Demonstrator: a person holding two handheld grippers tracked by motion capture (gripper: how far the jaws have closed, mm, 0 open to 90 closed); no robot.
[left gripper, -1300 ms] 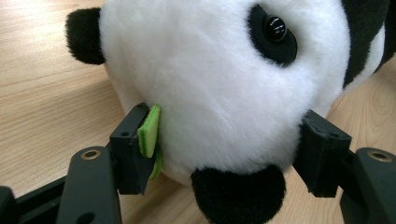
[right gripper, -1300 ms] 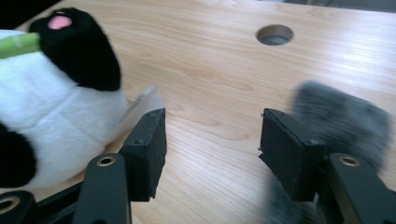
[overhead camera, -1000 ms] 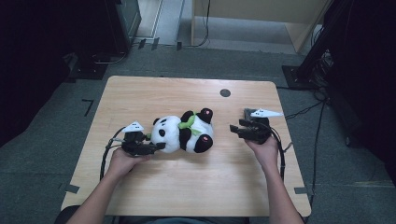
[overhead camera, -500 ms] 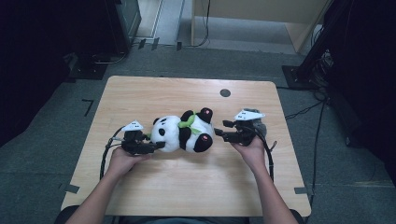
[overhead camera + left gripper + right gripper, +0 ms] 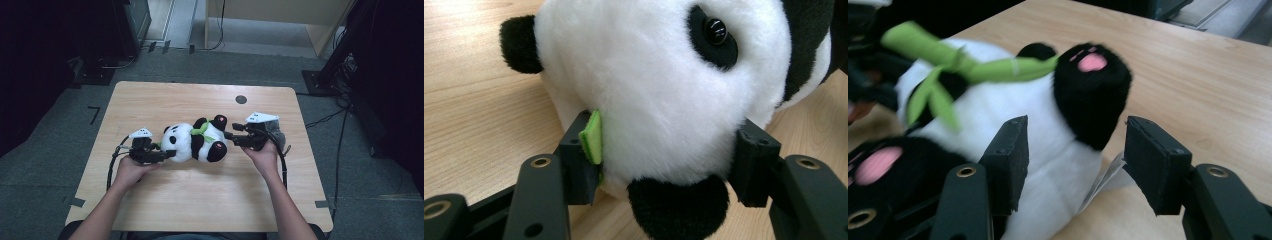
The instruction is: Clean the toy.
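Panda plush [image 5: 195,142] lies mid-counter [image 5: 200,205]. Left gripper [image 5: 167,153] has been closing; its fingers [image 5: 579,155] pinch the head. Right gripper [image 5: 228,137] fingers [image 5: 1008,155] spread round a black foot, w/o pressing.

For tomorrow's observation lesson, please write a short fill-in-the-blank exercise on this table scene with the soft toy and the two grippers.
1. The soft toy lying on the table is a ____.
2. The left gripper has its fingers on either side of the toy's ____.
3. The stick across the toy's chest is coloured ____.
4. The pad on the toy's black foot is coloured ____.

Missing words: panda; head; green; pink
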